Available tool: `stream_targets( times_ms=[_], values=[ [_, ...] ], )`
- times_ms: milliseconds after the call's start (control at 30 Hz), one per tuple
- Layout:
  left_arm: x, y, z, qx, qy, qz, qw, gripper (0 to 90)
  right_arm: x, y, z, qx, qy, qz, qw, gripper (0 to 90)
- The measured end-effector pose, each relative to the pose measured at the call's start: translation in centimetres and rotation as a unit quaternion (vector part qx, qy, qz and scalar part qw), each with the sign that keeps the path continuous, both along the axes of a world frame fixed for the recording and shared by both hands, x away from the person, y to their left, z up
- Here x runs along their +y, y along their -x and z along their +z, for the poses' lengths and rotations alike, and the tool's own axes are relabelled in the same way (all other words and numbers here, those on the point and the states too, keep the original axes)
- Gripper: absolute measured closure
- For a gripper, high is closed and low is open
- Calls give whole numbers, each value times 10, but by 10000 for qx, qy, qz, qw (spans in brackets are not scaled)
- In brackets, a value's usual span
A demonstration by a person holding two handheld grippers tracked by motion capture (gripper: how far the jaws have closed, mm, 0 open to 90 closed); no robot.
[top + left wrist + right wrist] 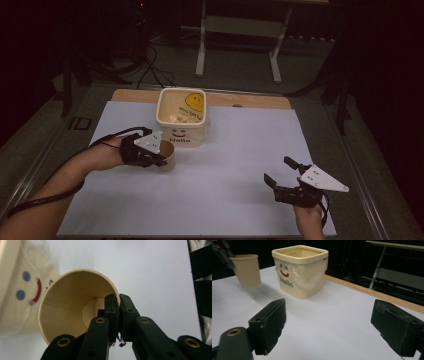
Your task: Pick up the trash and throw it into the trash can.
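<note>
Two claws are over the white table (230,170). The left claw (119,305) is closed on the rim of a brown paper cup (72,305), one jaw inside the cup and one outside, pinching the wall. In the right gripper view the cup (247,270) hangs tilted, clear of the table, just beside the cream bin (300,270) with the smiling face and the word "Hello". The right claw (280,172) is well apart, near the table's right side, with its jaws wide open and nothing between them.
</note>
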State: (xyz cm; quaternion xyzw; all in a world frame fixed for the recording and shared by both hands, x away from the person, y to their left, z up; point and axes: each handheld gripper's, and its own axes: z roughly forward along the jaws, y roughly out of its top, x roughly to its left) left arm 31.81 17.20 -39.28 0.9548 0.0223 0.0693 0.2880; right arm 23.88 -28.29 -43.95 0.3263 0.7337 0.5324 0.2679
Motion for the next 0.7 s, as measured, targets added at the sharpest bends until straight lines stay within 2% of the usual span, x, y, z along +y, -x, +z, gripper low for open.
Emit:
stream_targets(
  times_ms=[133, 300, 433, 700],
  values=[
    [1, 6, 12, -25, 52, -38, 10000, 873, 0, 0, 0, 5, 4, 11, 10000, 128],
    [-1, 9, 24, -85, -6, -75, 9999, 873, 1, 0, 0, 10, 5, 9, 10000, 128],
    [2, 6, 34, 57, 228, 5, 9997, 873, 2, -1, -1, 23, 9, 29, 10000, 128],
    [3, -1, 54, -34, 178, 41, 9998, 873, 2, -1, -1, 21, 19, 49, 10000, 128]
  ],
)
